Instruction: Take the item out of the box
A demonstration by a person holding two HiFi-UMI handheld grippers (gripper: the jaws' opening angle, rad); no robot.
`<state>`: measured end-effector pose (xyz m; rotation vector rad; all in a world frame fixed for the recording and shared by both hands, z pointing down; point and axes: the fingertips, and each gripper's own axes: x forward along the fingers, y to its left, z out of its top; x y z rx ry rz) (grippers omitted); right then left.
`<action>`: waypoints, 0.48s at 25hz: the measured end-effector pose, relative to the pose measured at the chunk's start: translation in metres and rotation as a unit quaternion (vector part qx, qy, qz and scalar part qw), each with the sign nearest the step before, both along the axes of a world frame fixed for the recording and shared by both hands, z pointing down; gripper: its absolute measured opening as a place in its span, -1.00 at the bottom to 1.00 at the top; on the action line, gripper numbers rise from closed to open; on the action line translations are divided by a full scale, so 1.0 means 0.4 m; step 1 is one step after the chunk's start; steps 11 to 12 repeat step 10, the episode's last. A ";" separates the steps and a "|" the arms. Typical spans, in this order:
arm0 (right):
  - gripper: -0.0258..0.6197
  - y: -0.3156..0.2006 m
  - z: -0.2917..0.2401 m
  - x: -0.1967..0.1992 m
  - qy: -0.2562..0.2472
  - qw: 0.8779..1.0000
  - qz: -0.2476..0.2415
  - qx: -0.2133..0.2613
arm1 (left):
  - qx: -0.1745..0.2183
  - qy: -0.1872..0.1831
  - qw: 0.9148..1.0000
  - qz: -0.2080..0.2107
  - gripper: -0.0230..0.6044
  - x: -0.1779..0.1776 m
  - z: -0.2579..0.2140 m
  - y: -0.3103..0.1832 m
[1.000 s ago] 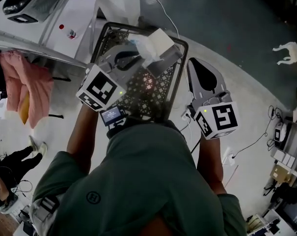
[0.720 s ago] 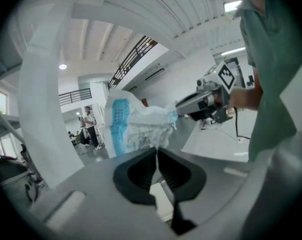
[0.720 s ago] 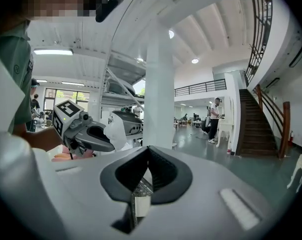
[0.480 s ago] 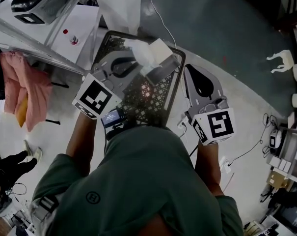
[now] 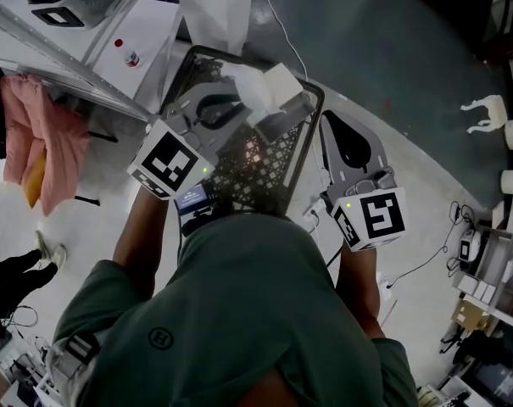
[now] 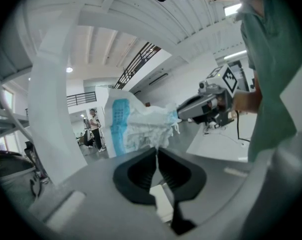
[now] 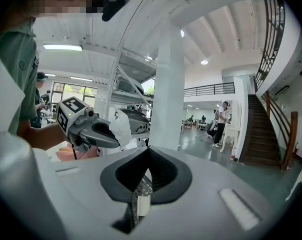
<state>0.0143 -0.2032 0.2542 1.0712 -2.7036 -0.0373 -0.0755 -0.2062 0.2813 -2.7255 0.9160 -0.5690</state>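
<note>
1. My left gripper (image 6: 156,150) has its jaws pressed together on the crinkled edge of a white plastic package (image 6: 136,129) with a blue band.
2. The package hangs in the air at my jaw tips. In the head view it lies over the far corner of the black lattice crate (image 5: 258,172).
3. My right gripper (image 7: 149,151) is beside the crate's right rim, jaws together with nothing between them.
4. The crate stands on a pale floor (image 5: 426,168) that meets a darker strip (image 5: 392,32); cables (image 5: 426,253) trail across the pale part.
5. A pink cloth (image 5: 31,134) hangs at my left.
6. Ahead are a white pillar (image 7: 169,94), a railed balcony (image 7: 210,89) and a staircase (image 7: 263,129).
</note>
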 end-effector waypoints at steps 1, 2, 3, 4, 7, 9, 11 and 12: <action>-0.91 -0.001 -0.004 0.003 0.000 1.000 0.000 -0.001 | -0.001 0.000 1.000 0.000 -0.89 0.003 -0.004 0.000; -0.91 -0.002 -0.006 0.006 0.000 1.000 0.000 -0.001 | -0.002 0.000 1.000 -0.001 -0.89 0.005 -0.006 -0.001; -0.91 -0.004 -0.005 0.009 0.001 1.000 0.000 -0.002 | -0.003 0.000 1.000 -0.001 -0.89 0.007 -0.005 -0.003; -0.91 -0.006 -0.002 0.011 0.001 1.000 0.000 -0.003 | -0.003 0.001 1.000 -0.001 -0.89 0.008 -0.002 -0.005; -0.91 -0.008 0.018 0.004 0.003 1.000 0.002 -0.002 | -0.002 0.002 1.000 0.000 -0.89 -0.001 0.018 -0.008; -0.91 -0.008 0.031 -0.002 0.004 1.000 0.004 0.001 | 0.001 0.003 1.000 0.002 -0.89 -0.008 0.032 -0.009; -0.91 -0.008 0.037 -0.005 0.005 1.000 0.005 0.002 | 0.002 0.004 1.000 0.003 -0.89 -0.011 0.038 -0.010; -0.91 -0.008 0.037 -0.005 0.005 1.000 0.005 0.002 | 0.002 0.004 1.000 0.003 -0.89 -0.011 0.038 -0.010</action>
